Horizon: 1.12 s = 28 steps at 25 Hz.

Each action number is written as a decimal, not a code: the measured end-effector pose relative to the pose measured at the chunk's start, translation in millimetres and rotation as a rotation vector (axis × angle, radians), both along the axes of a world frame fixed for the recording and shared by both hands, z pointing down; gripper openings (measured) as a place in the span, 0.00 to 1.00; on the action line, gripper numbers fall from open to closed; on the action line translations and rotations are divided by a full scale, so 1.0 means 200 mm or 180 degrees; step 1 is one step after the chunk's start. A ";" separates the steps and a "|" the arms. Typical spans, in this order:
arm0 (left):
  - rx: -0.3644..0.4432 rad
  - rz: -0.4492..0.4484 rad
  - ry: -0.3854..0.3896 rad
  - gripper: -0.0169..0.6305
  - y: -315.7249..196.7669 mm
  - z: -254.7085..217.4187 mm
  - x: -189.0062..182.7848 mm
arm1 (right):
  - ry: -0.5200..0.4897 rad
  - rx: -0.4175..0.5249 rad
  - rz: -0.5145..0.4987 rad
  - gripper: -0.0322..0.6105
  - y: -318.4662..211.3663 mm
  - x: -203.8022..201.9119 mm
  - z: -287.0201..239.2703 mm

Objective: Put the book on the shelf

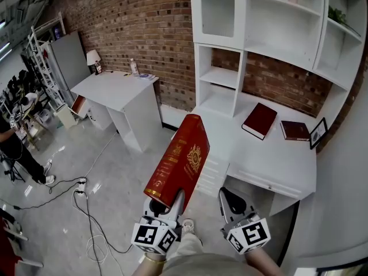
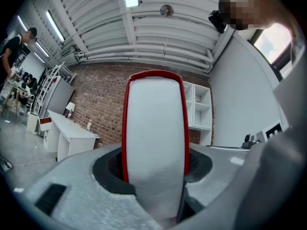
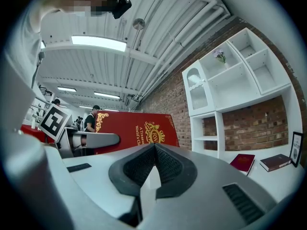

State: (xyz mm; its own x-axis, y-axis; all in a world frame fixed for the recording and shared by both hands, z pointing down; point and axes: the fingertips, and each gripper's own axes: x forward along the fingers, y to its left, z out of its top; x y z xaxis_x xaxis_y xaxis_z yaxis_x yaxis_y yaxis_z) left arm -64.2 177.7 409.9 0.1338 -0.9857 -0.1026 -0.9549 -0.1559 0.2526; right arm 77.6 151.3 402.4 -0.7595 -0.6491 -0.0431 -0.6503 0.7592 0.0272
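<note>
left gripper (image 1: 173, 204): clamped on the lower end of the red book (image 1: 179, 158), which is held tilted in the air before the white shelf (image 1: 223, 76) | right gripper (image 1: 231, 203): jaws together, empty, just beside the left | white desk (image 1: 287, 165): dark red book (image 1: 260, 120) and smaller book (image 1: 295, 130) lie flat

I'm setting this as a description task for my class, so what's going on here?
A person holds a gripper in each hand. The left gripper is clamped on the lower end of a big red book, held tilted in the air before the white shelf unit. The right gripper, beside it, has its jaws together and holds nothing. Two smaller dark red books lie flat on the white desk. The big red book is not yet shelved.
</note>
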 end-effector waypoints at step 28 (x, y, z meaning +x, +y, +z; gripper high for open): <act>-0.0059 0.0270 -0.0032 0.39 -0.77 -0.03 -0.30 | 0.0050 -0.0052 0.0228 0.06 -0.70 -0.31 -0.03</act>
State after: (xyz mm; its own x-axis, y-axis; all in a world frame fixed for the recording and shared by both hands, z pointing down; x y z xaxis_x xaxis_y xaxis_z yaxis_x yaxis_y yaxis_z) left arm -124.9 23.8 404.1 0.2179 -0.9725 -0.0828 -0.9409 -0.2318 0.2468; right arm 15.1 11.6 396.4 -0.7116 -0.7023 -0.0205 -0.7026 0.7112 0.0257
